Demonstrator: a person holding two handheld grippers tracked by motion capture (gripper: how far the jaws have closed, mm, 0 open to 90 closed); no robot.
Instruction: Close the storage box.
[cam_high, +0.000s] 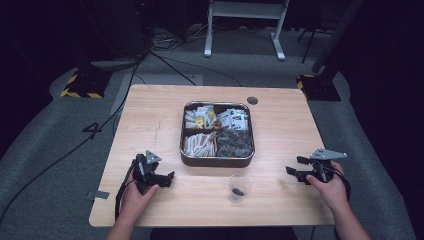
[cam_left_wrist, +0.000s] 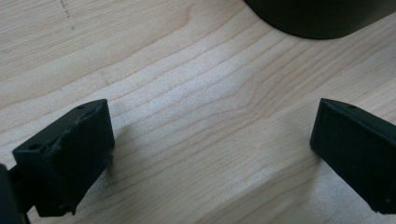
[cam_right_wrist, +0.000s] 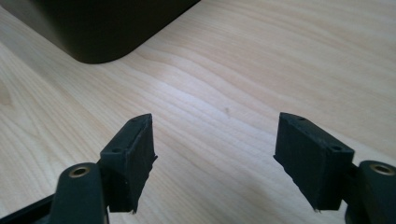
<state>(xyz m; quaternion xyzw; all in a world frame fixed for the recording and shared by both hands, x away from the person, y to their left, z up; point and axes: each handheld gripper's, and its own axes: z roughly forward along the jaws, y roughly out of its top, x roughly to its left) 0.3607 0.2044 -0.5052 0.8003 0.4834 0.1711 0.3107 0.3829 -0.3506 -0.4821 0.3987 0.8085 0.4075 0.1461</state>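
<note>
Two things matter most: small clear cup (cam_high: 239, 187) near the table's (cam_high: 150, 107) front edge, dark bits inside, between left gripper (cam_high: 165, 178) and right gripper (cam_high: 295, 172); both jaws spread wide, holding nothing. Light, likely to tip or skid under a careless squeeze. Just behind, compartmented tin (cam_high: 217, 159) of sachets crowding any approach.

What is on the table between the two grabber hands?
In the high view, a small clear cup with something dark inside stands on the table between the left gripper and the right gripper. The rest is bare wood.
</note>
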